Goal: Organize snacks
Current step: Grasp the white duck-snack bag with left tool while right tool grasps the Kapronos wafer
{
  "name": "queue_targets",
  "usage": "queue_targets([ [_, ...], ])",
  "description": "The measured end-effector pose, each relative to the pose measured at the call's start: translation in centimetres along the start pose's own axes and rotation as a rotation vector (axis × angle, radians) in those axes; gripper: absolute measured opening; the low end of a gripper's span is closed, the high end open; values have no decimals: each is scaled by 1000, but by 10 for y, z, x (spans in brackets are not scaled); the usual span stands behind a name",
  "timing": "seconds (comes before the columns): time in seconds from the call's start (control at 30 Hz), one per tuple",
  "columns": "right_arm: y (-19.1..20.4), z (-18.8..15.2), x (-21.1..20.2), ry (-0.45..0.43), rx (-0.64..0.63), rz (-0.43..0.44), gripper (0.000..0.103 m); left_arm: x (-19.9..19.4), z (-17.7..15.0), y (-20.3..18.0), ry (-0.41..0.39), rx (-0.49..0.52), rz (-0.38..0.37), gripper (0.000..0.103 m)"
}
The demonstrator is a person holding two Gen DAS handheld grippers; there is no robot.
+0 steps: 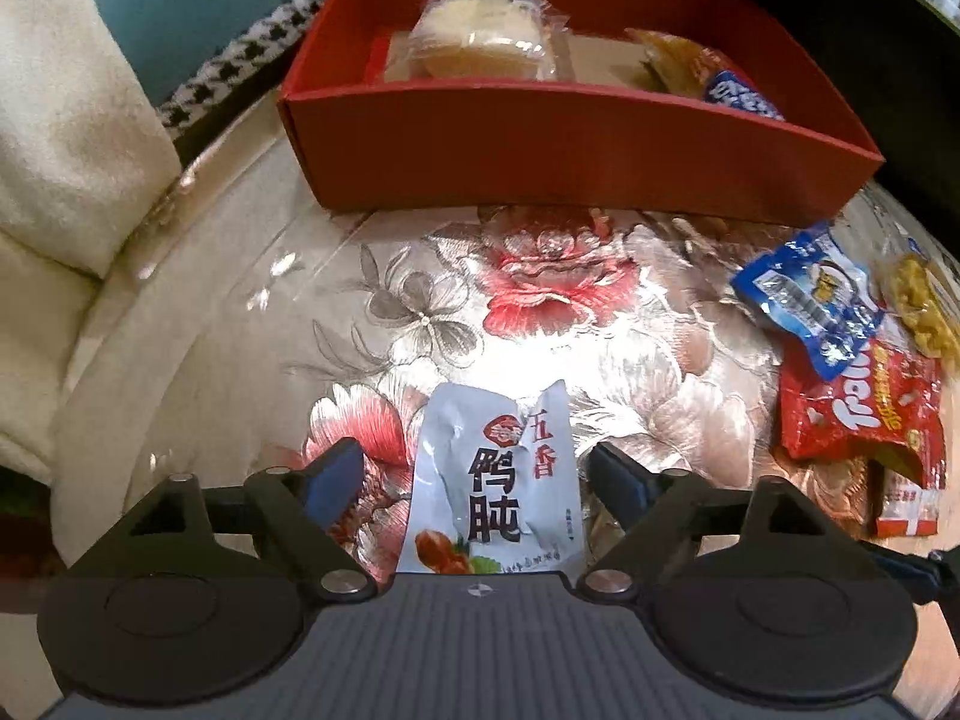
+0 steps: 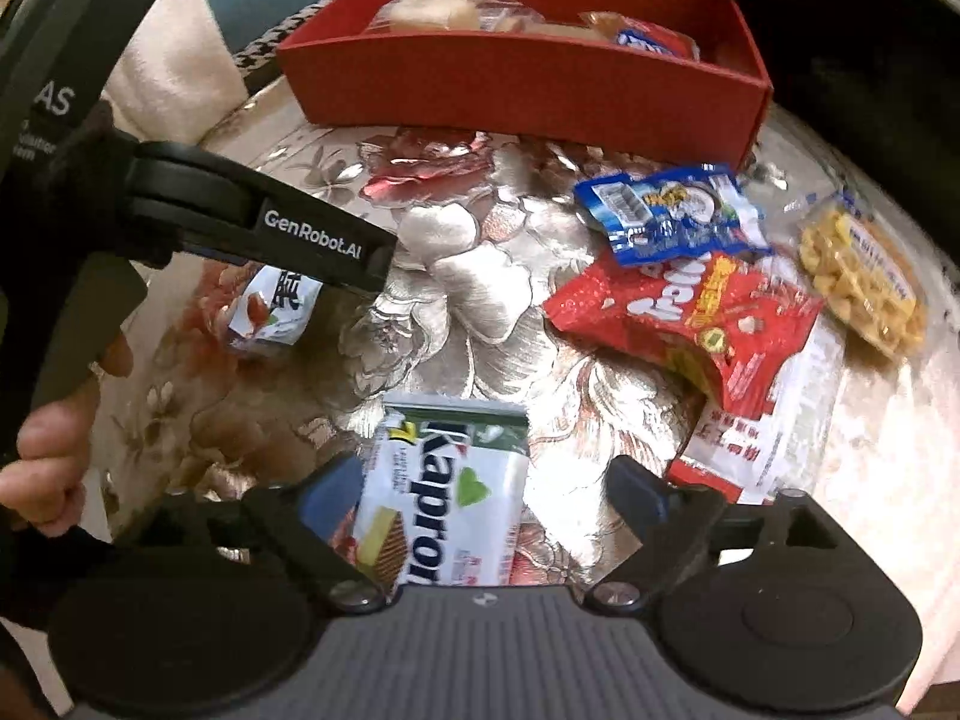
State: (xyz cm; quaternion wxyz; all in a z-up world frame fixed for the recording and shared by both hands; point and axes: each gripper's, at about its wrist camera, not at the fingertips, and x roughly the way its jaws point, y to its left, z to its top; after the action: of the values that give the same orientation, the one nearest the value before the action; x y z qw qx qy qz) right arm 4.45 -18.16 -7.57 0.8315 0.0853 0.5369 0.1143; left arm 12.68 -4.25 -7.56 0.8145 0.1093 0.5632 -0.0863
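Snacks everywhere on the floral-cloth table (image 1: pixel 228 324), and the red box (image 1: pixel 570 150) sits at the far side with a wrapped cake (image 1: pixel 480 36) and another packet already inside. Between the box's near wall and the loose packets there is a broad bare stretch of cloth; the table's left rim curves away just beside a cream cushion (image 1: pixel 66 138).

Left hand-held gripper (image 1: pixel 474 474): fingers spread wide, nothing clamped. A white pouch (image 1: pixel 498 480) lies flat between them, long axis running straight away toward the box, black characters 鸭肫 with red 五香 above. Neither finger visibly touches it.

Right hand-held gripper (image 2: pixel 486 486): also spread apart, holding nothing. A white-and-green wafer pack (image 2: pixel 444 492) lies between the fingers, lettering "Kapror…" readable along its length, long axis pointing away and leaning slightly right. It sits closer to the left finger; contact I cannot tell.

Off to the right, a pile: blue packet (image 2: pixel 672 216) overlapping a red bag (image 2: pixel 690 312), a red-and-white wrapper beneath, and a clear bag of yellow pieces (image 2: pixel 864 276) near the table's right edge. From the right wrist view, the left tool's arm reads "GenRobot.AI".
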Motion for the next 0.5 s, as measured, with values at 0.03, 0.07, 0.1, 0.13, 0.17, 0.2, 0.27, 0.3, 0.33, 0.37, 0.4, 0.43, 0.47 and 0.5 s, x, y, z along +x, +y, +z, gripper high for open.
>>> queue_targets([
  [0.03,2,0,1,3,-12,-3,91,0,1,1,3,-8,-6,88],
  [0.07,4,-1,3,13,-17,-10,100,0,1,3,7,-14,-18,85],
  [0.1,4,-2,5,14,-13,-17,101,0,0,3,10,-17,-27,84],
  [0.13,5,-2,4,10,-9,-18,101,-1,0,3,10,-17,-24,83],
  [0.17,5,-2,4,13,-8,-16,101,-1,-1,4,7,-16,-25,83],
  [0.2,4,-1,5,18,-5,-12,101,-1,-2,4,7,-16,-27,82],
  [0.27,3,0,6,25,-8,-7,101,-2,-2,4,7,-19,-32,76],
  [0.3,3,-1,6,26,-15,-7,101,-3,-3,4,7,-19,-34,74],
  [0.33,4,-1,6,27,-18,-5,101,-4,-3,3,6,-15,-31,72],
  [0.37,3,0,5,30,-17,-3,100,-6,-4,1,2,-8,-27,69],
  [0.4,3,0,4,33,-9,-5,96,-7,-5,0,0,0,-27,66],
  [0.43,4,0,1,27,-10,-3,92,-9,-6,-1,0,4,-30,63],
  [0.47,5,-1,-3,18,-15,2,82,-10,-6,-2,3,9,-32,63],
  [0.5,6,0,-6,12,-17,19,65,-11,-7,-2,6,13,-36,62],
])
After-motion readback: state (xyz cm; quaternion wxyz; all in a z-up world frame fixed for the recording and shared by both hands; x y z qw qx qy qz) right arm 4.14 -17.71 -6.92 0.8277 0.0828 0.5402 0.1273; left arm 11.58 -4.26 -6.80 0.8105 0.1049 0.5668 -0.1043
